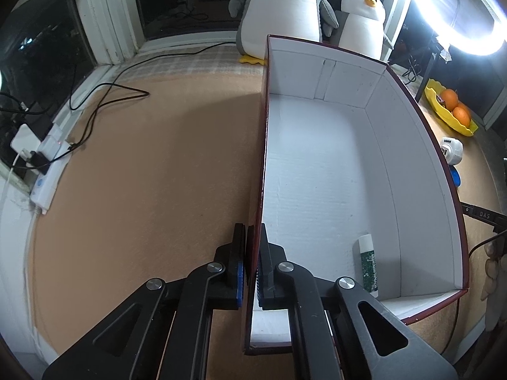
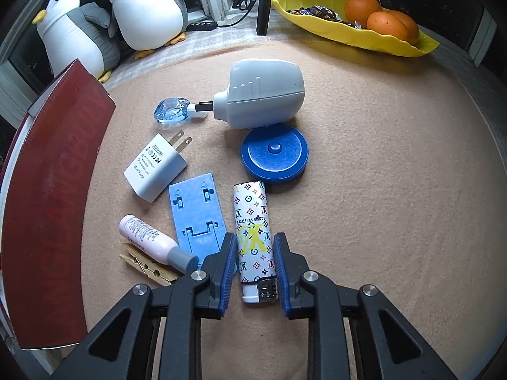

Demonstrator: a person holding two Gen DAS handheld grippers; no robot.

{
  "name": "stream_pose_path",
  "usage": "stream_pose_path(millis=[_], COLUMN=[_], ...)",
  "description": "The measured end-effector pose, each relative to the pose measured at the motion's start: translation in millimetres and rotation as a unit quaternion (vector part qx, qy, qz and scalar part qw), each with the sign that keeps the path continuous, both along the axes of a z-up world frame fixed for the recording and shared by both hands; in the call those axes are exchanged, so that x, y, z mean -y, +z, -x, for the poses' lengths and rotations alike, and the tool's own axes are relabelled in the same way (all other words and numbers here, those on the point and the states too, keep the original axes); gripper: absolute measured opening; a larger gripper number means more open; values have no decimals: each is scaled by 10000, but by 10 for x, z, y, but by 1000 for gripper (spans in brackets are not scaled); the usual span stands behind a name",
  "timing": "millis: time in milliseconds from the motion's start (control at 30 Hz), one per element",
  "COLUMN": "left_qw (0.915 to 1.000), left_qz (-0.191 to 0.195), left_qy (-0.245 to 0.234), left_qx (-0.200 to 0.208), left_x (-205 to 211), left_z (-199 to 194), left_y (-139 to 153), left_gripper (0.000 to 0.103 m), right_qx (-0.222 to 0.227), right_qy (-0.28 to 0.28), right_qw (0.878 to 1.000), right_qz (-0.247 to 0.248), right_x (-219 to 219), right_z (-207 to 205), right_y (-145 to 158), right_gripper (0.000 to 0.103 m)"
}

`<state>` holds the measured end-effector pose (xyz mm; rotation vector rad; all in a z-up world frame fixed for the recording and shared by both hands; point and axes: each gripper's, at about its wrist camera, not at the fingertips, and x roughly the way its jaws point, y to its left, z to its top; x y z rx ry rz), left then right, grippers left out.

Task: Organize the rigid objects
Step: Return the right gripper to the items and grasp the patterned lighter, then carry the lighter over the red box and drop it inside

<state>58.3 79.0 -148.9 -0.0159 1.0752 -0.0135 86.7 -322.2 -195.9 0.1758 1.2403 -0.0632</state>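
Matt white cardboard box (image 1: 332, 158), glossy printed lighter (image 2: 253, 231), wooden clothespin (image 2: 147, 264), fuzzy tan cloth (image 2: 380, 190)

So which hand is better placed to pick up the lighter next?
Right. The right gripper already has its fingers on both sides of the lighter, while the left gripper is clamped on the box wall.

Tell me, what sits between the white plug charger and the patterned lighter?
A flat blue plastic plate, seen in the right wrist view, lies between the white wall charger and the monogram-patterned lighter.

The left claw (image 1: 252, 266) is clamped on the left wall of the white-lined box (image 1: 320, 171), a glue stick (image 1: 367, 262) lying at its five o'clock corner.
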Motion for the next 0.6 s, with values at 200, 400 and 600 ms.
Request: stream_pose_path(millis=[200,400,600], left_qw=[10000,9999,9997], left_qz=[-72,-76,-46], left_qy=[45,121,214], left_qx=[20,42,74], left_x=[15,15,9], left_z=[35,50,56], left_y=[-15,-26,-29], left_gripper=[4,4,4], right_qx=[-56,-61,76], right_qy=[41,248,-24], right_qw=[9999,9986,9998], right_qz=[113,453,186], right_x=[66,-29,86], right_z=[-3,-43,40], right_y=[-18,-39,46], right_gripper=[21,21,21])
